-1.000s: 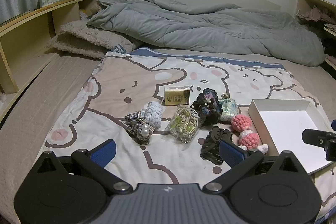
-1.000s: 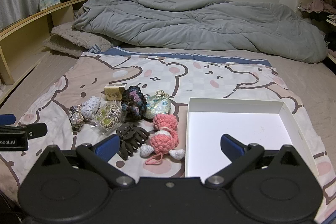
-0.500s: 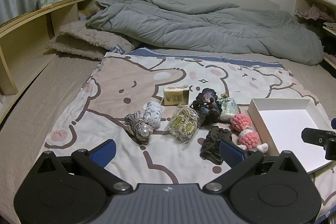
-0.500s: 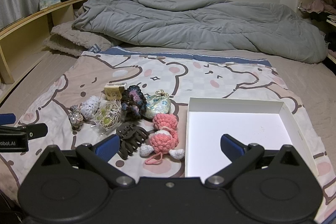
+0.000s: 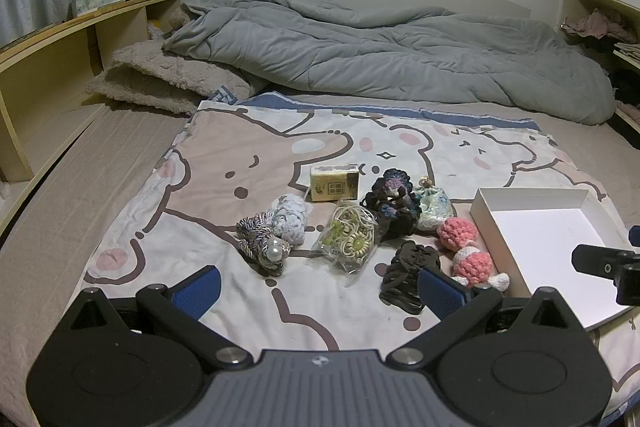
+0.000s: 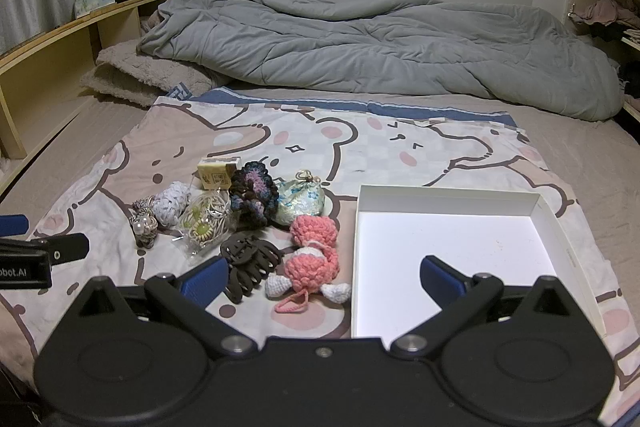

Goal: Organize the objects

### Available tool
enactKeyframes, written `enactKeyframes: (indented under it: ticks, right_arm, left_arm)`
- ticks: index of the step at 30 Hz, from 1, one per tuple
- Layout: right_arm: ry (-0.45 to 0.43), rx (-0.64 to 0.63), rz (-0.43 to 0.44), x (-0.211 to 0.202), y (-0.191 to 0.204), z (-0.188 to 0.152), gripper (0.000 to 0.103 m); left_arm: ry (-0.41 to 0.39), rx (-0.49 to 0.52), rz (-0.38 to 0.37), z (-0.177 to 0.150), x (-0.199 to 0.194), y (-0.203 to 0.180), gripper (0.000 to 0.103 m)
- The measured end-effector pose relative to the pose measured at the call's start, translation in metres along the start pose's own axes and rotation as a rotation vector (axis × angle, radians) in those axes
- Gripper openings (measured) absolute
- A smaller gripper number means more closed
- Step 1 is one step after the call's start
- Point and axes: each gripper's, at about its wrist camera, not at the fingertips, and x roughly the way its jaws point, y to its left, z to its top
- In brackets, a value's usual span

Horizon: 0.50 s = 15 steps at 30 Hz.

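**Nothing picked yet, both grippers poised over the pile**

While the white box [image 6: 456, 239] sits bare inside on the bear-print blanket [image 6: 320, 143], the whole clutter waits just to its left: pink crochet doll [image 6: 314, 251] nearest the box wall, brown claw clip [image 6: 248, 263] beside it, dark crochet scrunchie [image 6: 254, 193], pale drawstring pouch [image 6: 302, 197], bag of coil hair ties [image 6: 204, 221], white scrunchie [image 6: 172, 203], striped pearl scrunchie [image 6: 144, 223] and a small yellow carton [image 6: 218, 171] at the back.

Right gripper [image 6: 320, 279] hangs low, tongs spread wide, gripping nothing, straddling doll and box edge. Left gripper [image 5: 318, 285] likewise gapes, holding nothing, with the claw clip touching or just behind its right finger.

My call: the doll is the natural opener. Come down across its narrow waist, not the loose pink loop, lift clear of the box wall, then set it in a far corner so space remains.

Readable writing: "obot.AI" on the left gripper's body in the right view. Lettering on the hanging wall tag and the carton's print is too blurred to trust.
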Motion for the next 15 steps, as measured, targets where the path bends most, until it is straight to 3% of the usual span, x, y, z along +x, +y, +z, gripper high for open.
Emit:
enactKeyframes:
  ticks: [15]
  right_arm:
    - [0.002,0.0,-0.002,0.0002,-0.0002,-0.0001,0.103]
  left_arm:
    - [0.001,0.001,0.0,0.0006,-0.0005,-0.0006,0.103]
